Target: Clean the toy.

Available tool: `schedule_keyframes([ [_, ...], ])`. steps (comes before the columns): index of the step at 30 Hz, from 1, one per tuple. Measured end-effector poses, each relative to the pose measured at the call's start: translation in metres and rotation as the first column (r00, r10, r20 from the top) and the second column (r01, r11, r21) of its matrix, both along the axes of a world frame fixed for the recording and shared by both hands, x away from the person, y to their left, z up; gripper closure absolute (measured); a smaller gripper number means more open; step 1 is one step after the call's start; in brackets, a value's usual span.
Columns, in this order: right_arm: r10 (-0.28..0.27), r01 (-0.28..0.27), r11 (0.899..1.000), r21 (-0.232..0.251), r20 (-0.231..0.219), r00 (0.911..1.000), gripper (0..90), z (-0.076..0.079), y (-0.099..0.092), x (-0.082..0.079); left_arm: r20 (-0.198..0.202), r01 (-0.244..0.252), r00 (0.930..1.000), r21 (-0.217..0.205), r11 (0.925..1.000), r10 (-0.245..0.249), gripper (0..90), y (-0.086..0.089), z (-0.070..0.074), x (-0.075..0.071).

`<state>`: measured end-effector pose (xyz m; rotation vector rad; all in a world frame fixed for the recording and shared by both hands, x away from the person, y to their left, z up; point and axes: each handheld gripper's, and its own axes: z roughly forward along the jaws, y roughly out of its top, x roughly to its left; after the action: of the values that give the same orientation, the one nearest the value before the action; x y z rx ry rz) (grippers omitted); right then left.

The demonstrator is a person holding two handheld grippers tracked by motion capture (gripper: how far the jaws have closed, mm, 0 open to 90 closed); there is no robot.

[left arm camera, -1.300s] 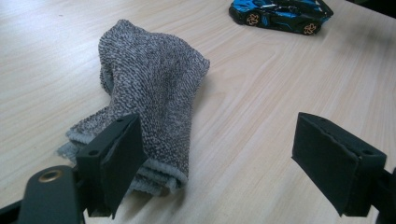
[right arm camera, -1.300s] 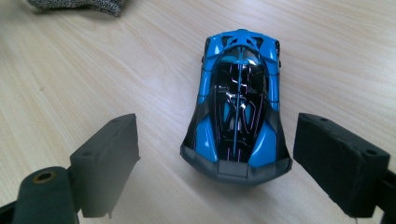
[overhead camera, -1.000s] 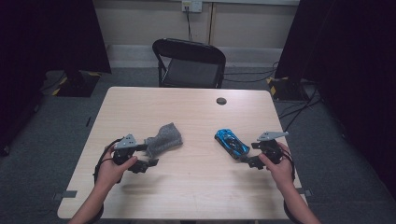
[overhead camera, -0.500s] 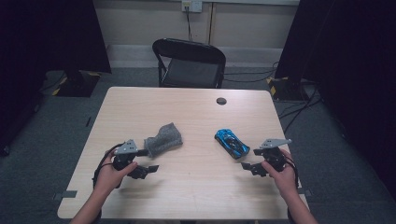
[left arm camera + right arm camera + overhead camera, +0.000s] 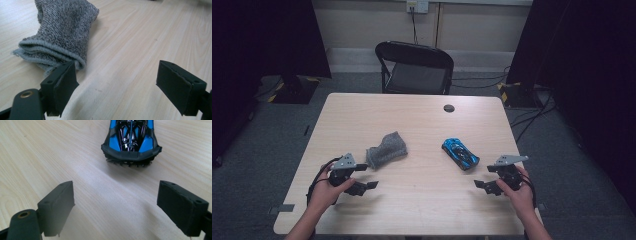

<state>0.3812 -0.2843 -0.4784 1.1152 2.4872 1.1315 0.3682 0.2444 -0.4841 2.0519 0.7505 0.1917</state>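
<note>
- My left claw (image 5: 371,185) sits nearest the table's (image 5: 422,210) near-left corner, jaws spread wide with nothing between them.
- The cloth (image 5: 386,149) lies just beyond that claw, left of the car and well apart from it. In the left gripper view its folded hem (image 5: 53,53) is just beside my one jaw tip; I cannot tell whether they touch.
- I judge the cloth soft, light and limp: a grey knitted terry that will sag and drape when lifted, not slip. It cannot break, so I can pinch hard.
- Best hold, I think, is the thick layered hem facing me, catching all layers at once so it comes up as one bundle.
- The car (image 5: 460,153) rests right of the cloth, nose angled away from my right claw.
- It looks like a stiff, glossy blue-and-black shell, light but slippery, and it may roll on its wheels if nudged. The finned tail (image 5: 130,161) looks thin, so I would spare it.
- I would take the car across its flanks at mid-body, squeezing gently.
- My right claw (image 5: 481,185) is right of the car and nearer me, jaws wide apart and empty, lined up on the tail with bare wood between.
</note>
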Motion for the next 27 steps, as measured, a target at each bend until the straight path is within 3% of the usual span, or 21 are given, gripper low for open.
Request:
schedule_keyframes([
  [15, 0.0, 0.0, 1.0, -0.024, 0.011, 0.9999, 13.8, -0.006, -0.013, -0.007, -0.005, -0.015, 0.9999, 0.014, 0.9998, 0.015, 17.2, 0.012, -0.005, -0.004],
  [27, 0.008, -0.008, 0.999, -0.047, 0.011, 0.9999, 13.8, -0.012, -0.017, -0.011, -0.001, 0.029, 0.9996, 0.06, 0.9978, -0.029, 18.1, 0.011, -0.012, -0.01],
])
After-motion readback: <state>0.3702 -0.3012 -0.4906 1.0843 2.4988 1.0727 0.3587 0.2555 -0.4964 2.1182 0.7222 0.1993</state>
